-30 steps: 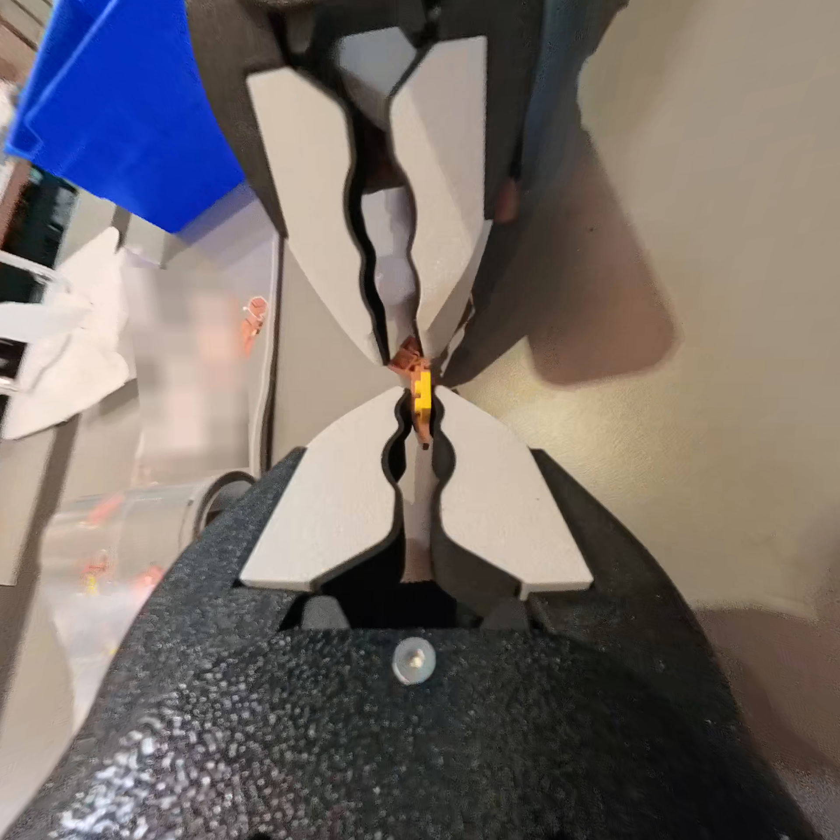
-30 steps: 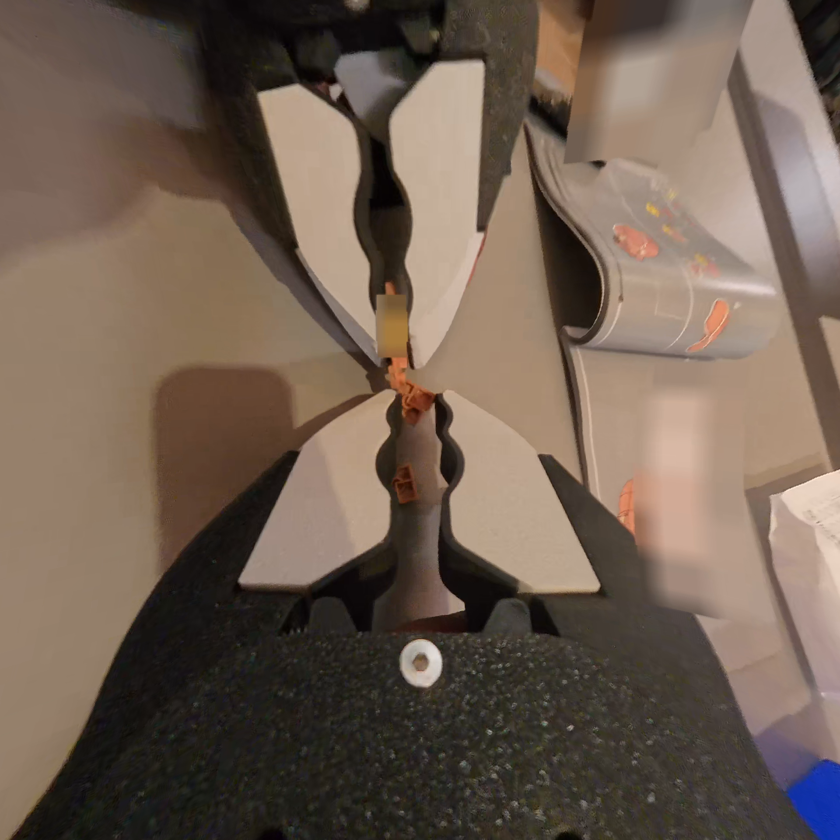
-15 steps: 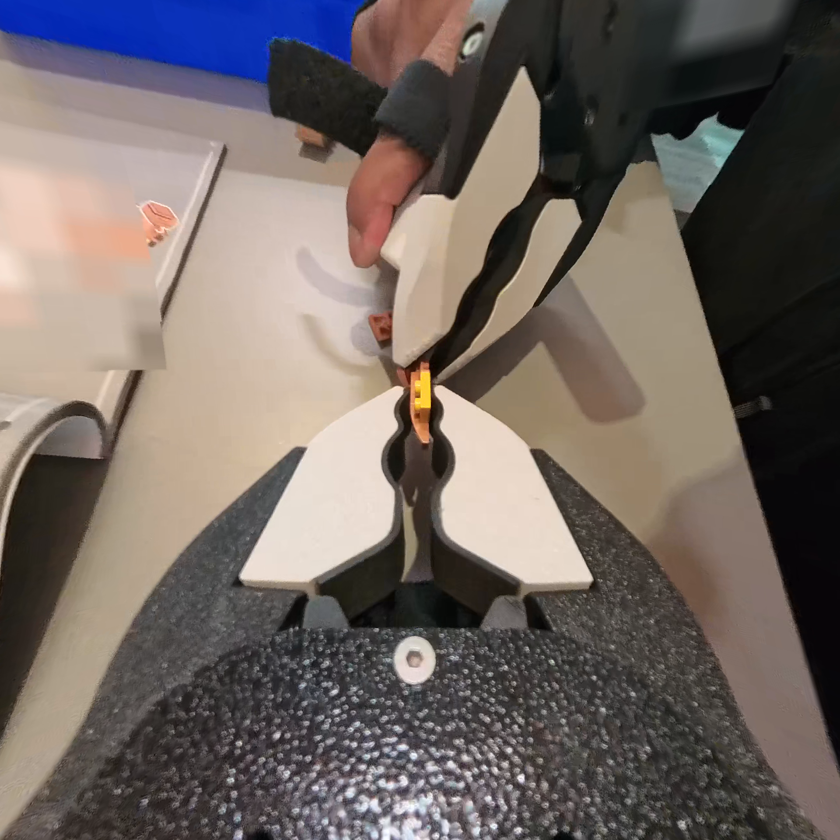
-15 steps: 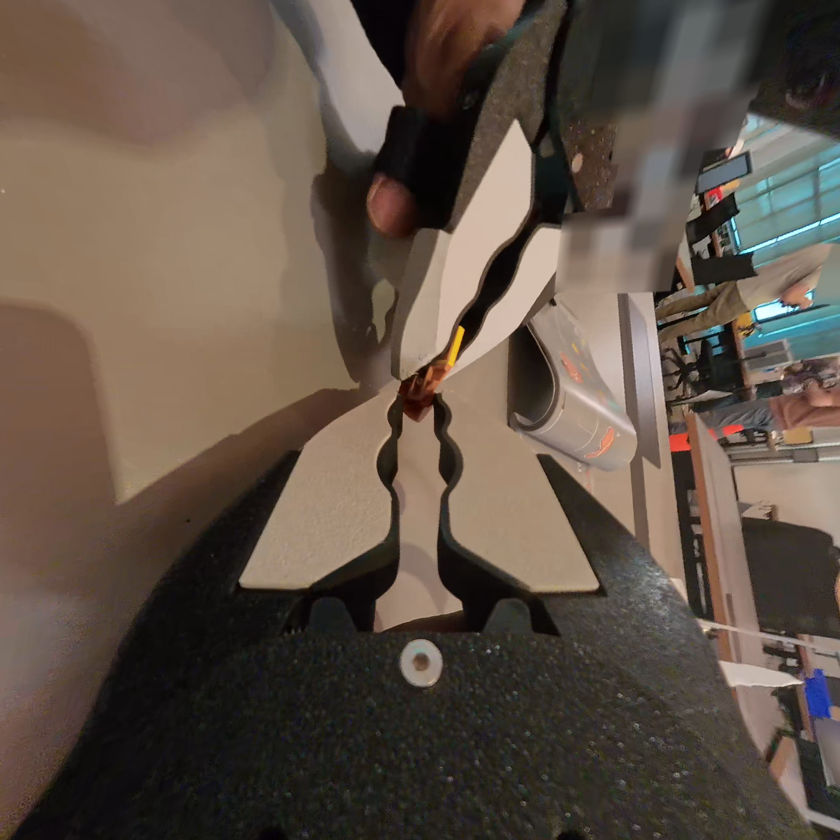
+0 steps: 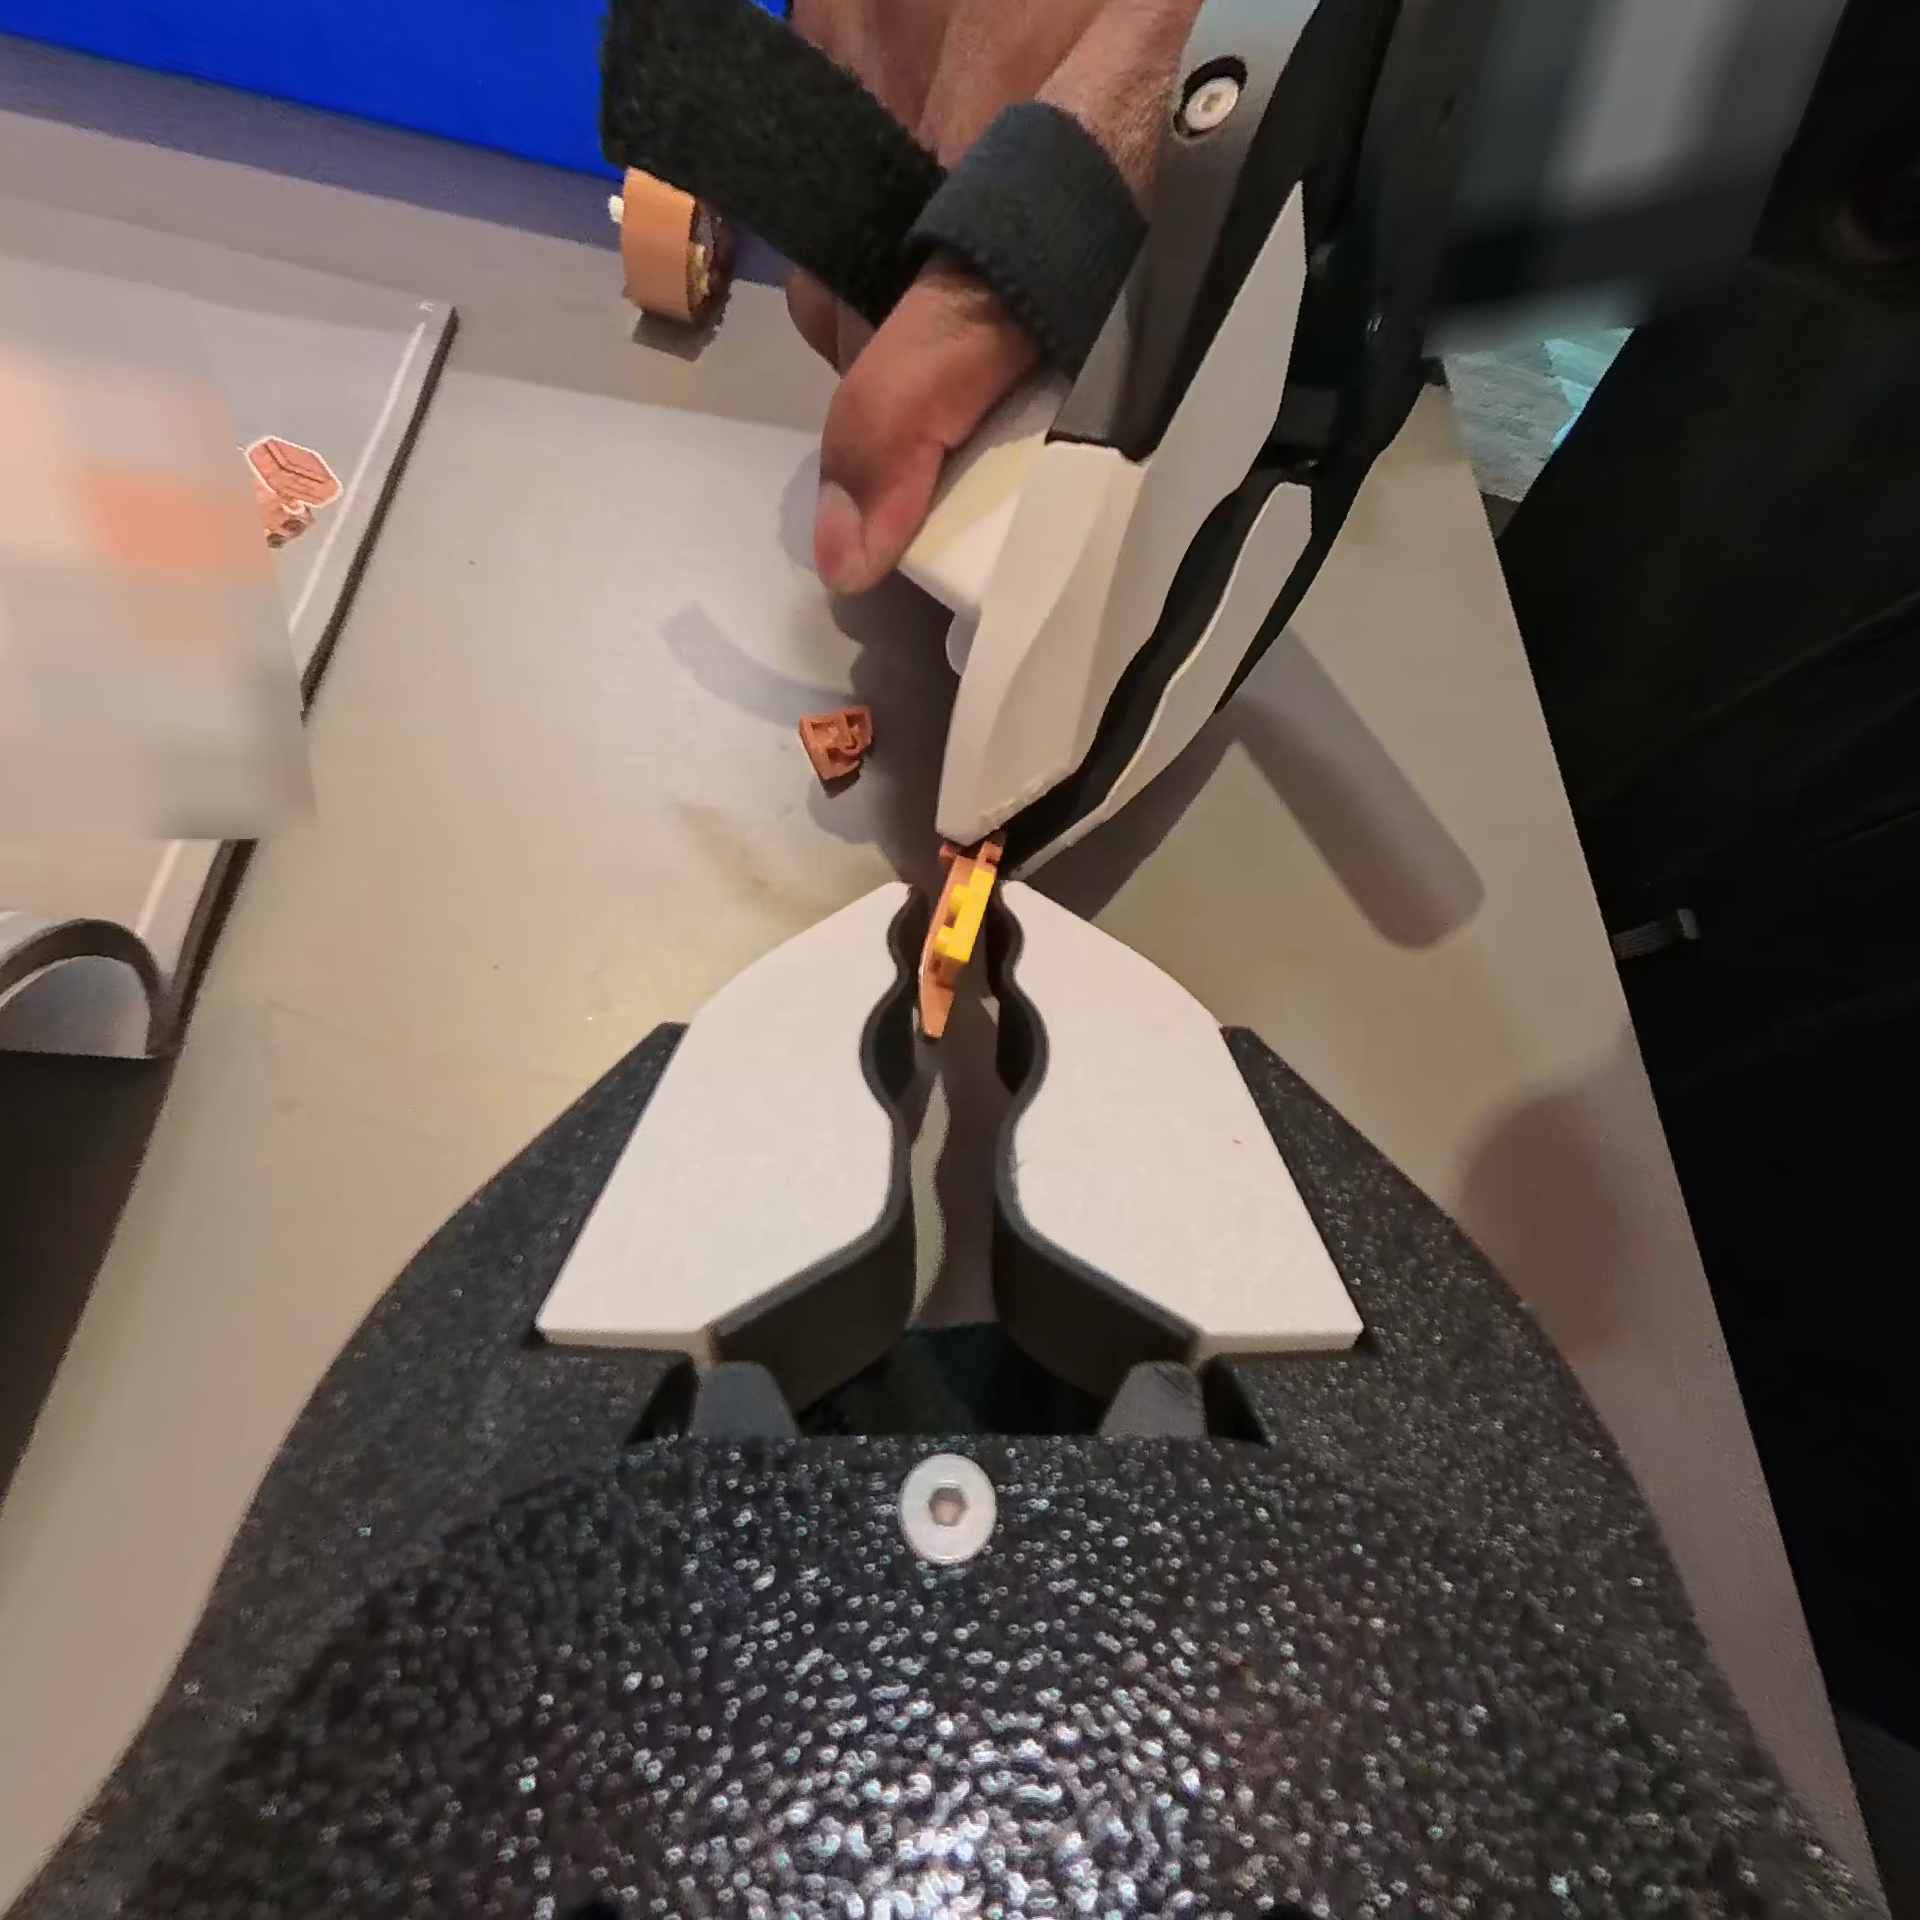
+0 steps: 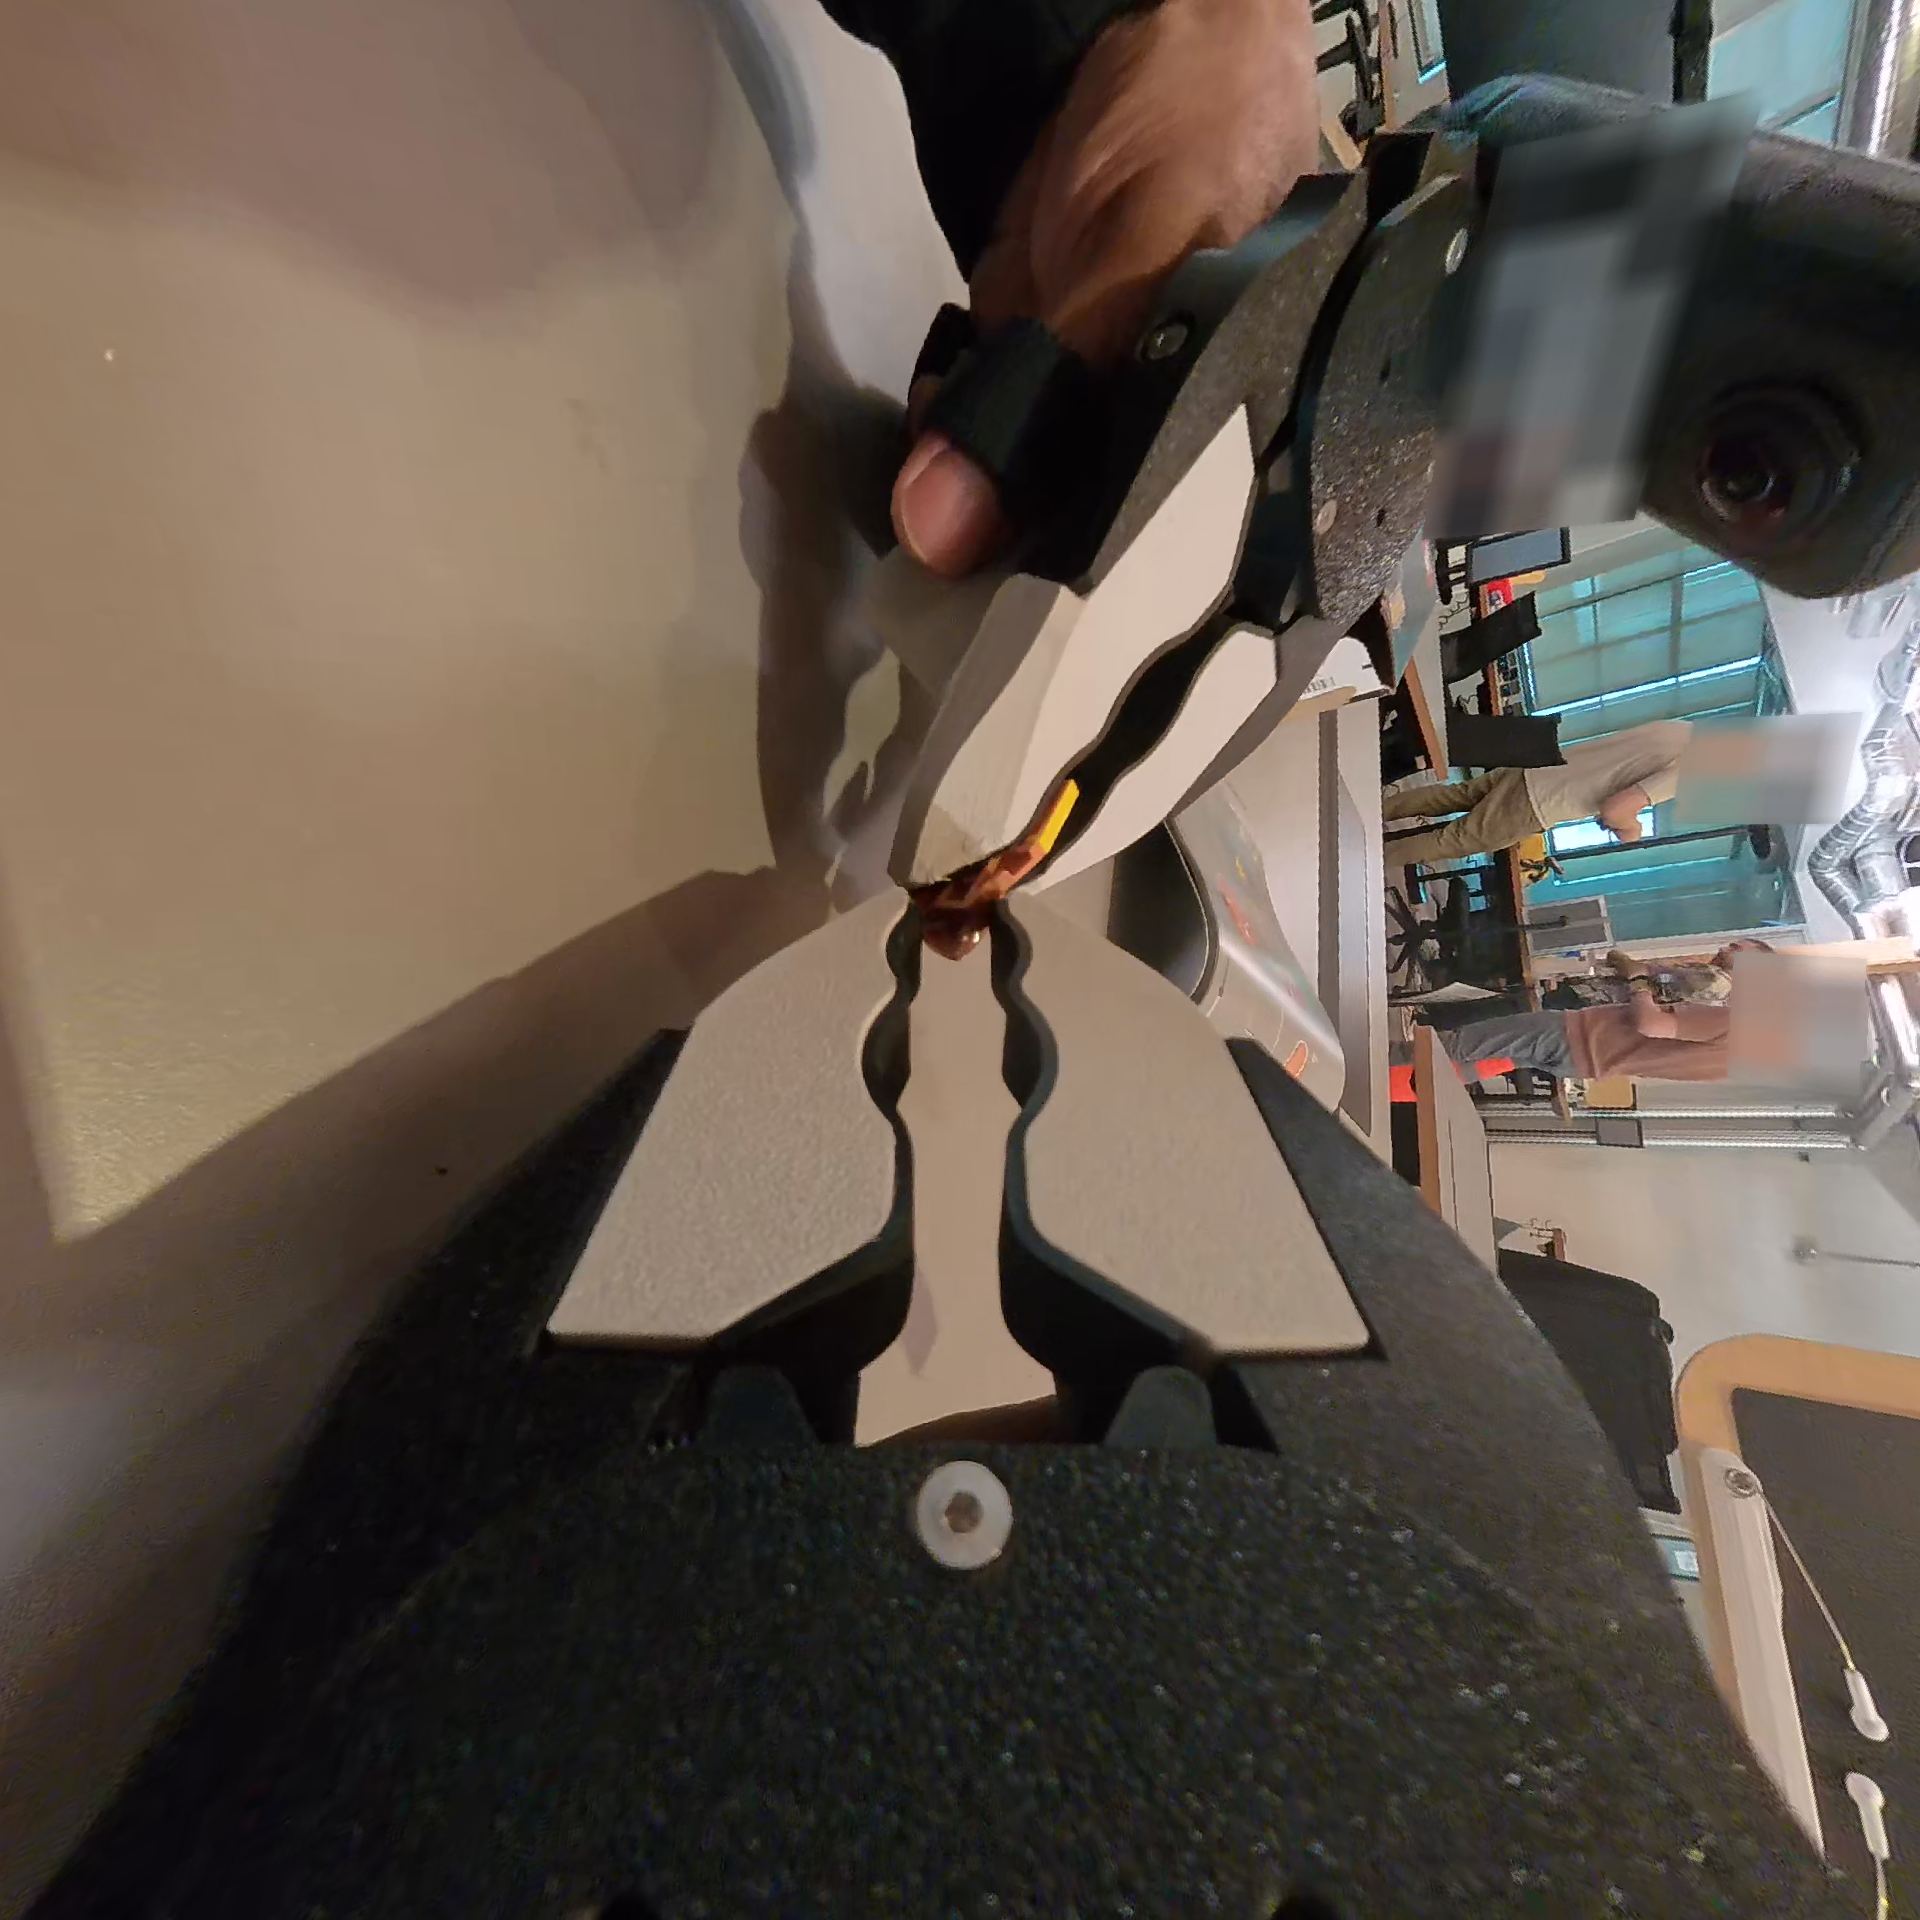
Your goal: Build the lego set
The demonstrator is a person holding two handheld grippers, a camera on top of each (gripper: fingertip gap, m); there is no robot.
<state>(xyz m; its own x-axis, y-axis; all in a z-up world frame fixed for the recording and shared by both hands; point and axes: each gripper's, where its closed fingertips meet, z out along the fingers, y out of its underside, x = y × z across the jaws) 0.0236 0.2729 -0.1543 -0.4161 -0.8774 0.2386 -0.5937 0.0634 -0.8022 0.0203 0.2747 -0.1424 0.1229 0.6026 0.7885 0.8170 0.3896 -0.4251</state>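
Left wrist view, items left to right:
- Blue bin (image 5: 208, 62), far left corner, behind the table (image 5: 520, 935).
- Grey board (image 5: 343, 436) lying flat, with a small orange printed figure (image 5: 291, 483); part of it is blurred over.
- Curled grey sheet (image 5: 83, 977) at the left edge.
- Tan roll (image 5: 665, 249) standing on edge near the bin.
- Loose orange piece (image 5: 836, 743), flat on the table just left of the two tools.
- Hand (image 5: 914, 416) with black straps, holding the right tool (image 5: 997, 836), which points down at a slant. Its tips pinch an orange-brown piece (image 5: 961, 854).
- Left tool (image 5: 951, 914), tips meeting the right tool's tips. An orange plate with a yellow brick (image 5: 956, 920) stands tilted between its fingers, upper end against the orange-brown piece. The fingers are slightly spread, with a dark slit on each side of the plate.
- Dark clothing (image 5: 1714, 727) past the table's right edge.

Right wrist view, items left to right:
- Bare table, in shadow at lower left.
- Right tool (image 6: 951, 925), pads pressed on the orange-brown piece, held clear above the table.
- Left tool (image 6: 987, 883) slanting in from above, the yellow brick showing in its gap.
- Curled grey sheet again, behind.
- Workshop background with people (image 6: 1558, 790), far right.
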